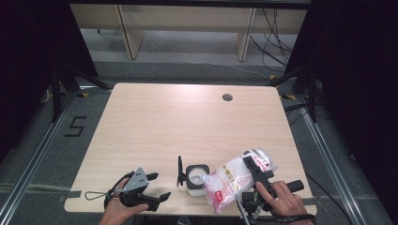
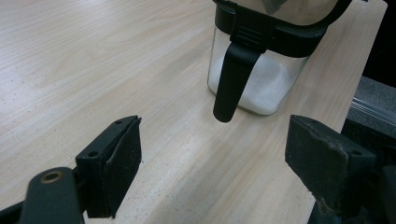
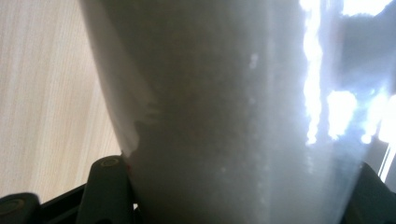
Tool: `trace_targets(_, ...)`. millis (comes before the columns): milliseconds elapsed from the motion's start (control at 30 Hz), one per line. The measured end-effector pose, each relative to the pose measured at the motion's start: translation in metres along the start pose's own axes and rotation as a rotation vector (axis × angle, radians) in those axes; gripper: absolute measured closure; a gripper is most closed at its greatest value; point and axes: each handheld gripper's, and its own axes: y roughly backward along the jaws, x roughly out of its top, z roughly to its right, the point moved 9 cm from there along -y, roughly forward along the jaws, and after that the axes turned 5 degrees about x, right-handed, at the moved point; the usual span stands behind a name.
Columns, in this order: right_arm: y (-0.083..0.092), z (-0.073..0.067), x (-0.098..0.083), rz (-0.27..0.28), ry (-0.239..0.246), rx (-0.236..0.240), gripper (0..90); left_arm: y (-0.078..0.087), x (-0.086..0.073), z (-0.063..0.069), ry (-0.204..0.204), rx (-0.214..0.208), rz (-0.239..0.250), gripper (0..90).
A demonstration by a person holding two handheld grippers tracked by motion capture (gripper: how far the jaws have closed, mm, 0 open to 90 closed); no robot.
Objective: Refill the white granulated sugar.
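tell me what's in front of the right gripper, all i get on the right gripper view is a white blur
Observer: The right gripper is shut on a clear bag of white grains with a red-printed end.
Operator: where's the jar
Observer: The open jar stands just left of the bag, its lid flipped up.
Operator: anything in the jar yet
Observer: Yes, the left gripper view shows white grains in its bottom.
Operator: left gripper busy
Observer: No, the left gripper is open, holding nothing.
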Motion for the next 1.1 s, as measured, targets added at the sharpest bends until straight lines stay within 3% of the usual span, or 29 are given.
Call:
trace_targets(67, 0.0006, -0.0022, -0.0016, -0.022, 0.006, 0.023, 41.9, 0.0000, -0.0005, -0.0006, -0.012, 0.000, -0.004, 18.0)
trace_targets(100, -0.0020, 0.0022, 0.0011, 0.005, 0.059, 0.009, 41.9, 0.0006, -0.0012, -0.0024, -0.025, 0.007, -0.013, 18.0)
trace_targets(133, -0.0021, -0.0008, 0.0000, -0.005, 0.041, 0.023, 42.0, -0.0004, 0.0005, 0.0002, 0.005, 0.000, 0.006, 17.9)
trace_targets(200, -0.0014, -0.0039, -0.0021, -0.011, 0.007, 0.037, 41.9, -0.0004, 0.0002, 0.0002, 0.006, -0.001, 0.004, 17.9)
trace_targets(233, -0.0018, 0.0003, -0.0007, 0.001, 0.034, 0.028, 42.0, 0.0005, -0.0014, -0.0026, -0.027, 0.003, -0.013, 18.0)
trace_targets(267, -0.0009, -0.0002, -0.0021, -0.013, 0.037, 0.037, 41.9, 0.0000, -0.0006, -0.0010, -0.015, -0.004, -0.003, 18.0)
trace_targets(300, -0.0027, 0.0023, -0.0004, 0.009, 0.047, 0.010, 41.9, 0.0002, -0.0005, -0.0020, -0.024, -0.001, -0.005, 18.0)
trace_targets(333, -0.0015, 0.0004, -0.0016, -0.009, 0.038, 0.019, 42.0, -0.0001, 0.0002, 0.0001, 0.003, -0.002, 0.002, 18.0)
trace_targets(467, 0.0000, 0.0030, 0.0002, -0.011, 0.070, 0.020, 42.0, 0.0006, -0.0016, -0.0022, -0.018, 0.006, -0.014, 18.0)
trace_targets(500, -0.0015, 0.0024, 0.0015, 0.012, 0.037, -0.004, 42.0, -0.0006, 0.0007, 0.0008, 0.013, -0.002, 0.010, 17.9)
trace_targets(533, -0.0005, 0.0029, 0.0013, 0.007, 0.033, -0.007, 42.0, 0.0001, 0.0002, -0.0001, 0.001, -0.001, 0.003, 17.9)
trace_targets(567, 0.0002, 0.0040, 0.0013, 0.006, 0.059, -0.001, 42.0, 0.0000, 0.0000, -0.0001, 0.000, -0.001, 0.000, 18.0)
trace_targets(600, 0.0006, 0.0026, 0.0014, 0.002, 0.043, 0.014, 42.0, -0.0005, 0.0002, 0.0003, 0.000, -0.001, 0.004, 18.0)
trace_targets(633, -0.0010, 0.0017, 0.0023, 0.015, 0.038, 0.006, 42.0, 0.0004, -0.0009, -0.0020, -0.036, -0.001, -0.009, 18.0)
trace_targets(700, -0.0020, -0.0031, 0.0015, -0.001, 0.025, 0.021, 42.1, 0.0002, -0.0001, 0.0001, -0.001, -0.003, 0.000, 18.0)
trace_targets(733, -0.0013, -0.0045, 0.0010, -0.004, 0.014, 0.034, 42.1, 0.0004, 0.0002, -0.0002, -0.010, -0.004, 0.002, 18.0)
trace_targets(767, -0.0016, -0.0017, 0.0020, 0.015, 0.031, 0.015, 42.0, 0.0003, -0.0002, -0.0002, -0.005, -0.002, 0.000, 18.0)
trace_targets(800, -0.0011, -0.0022, 0.0012, 0.011, 0.013, 0.013, 42.1, 0.0001, -0.0006, -0.0010, -0.008, 0.001, -0.002, 18.0)
trace_targets(867, -0.0010, 0.0039, 0.0028, 0.020, 0.050, -0.006, 42.1, 0.0003, -0.0006, -0.0018, -0.019, 0.000, -0.006, 18.0)
trace_targets(900, -0.0006, 0.0005, 0.0010, 0.011, 0.013, 0.002, 42.1, 0.0000, -0.0002, 0.0001, 0.001, -0.002, 0.001, 18.0)
trace_targets(1000, 0.0009, 0.0003, -0.0019, -0.025, 0.026, 0.016, 42.1, 0.0003, -0.0012, -0.0014, -0.014, 0.001, -0.005, 18.0)
trace_targets(1067, -0.0007, 0.0028, -0.0008, -0.005, 0.053, 0.008, 42.1, 0.0006, -0.0002, 0.0004, 0.016, -0.003, 0.005, 18.0)
trace_targets(1100, 0.0001, -0.0018, -0.0031, -0.015, 0.024, 0.020, 42.1, 0.0017, -0.0007, -0.0011, -0.001, 0.002, -0.003, 18.0)
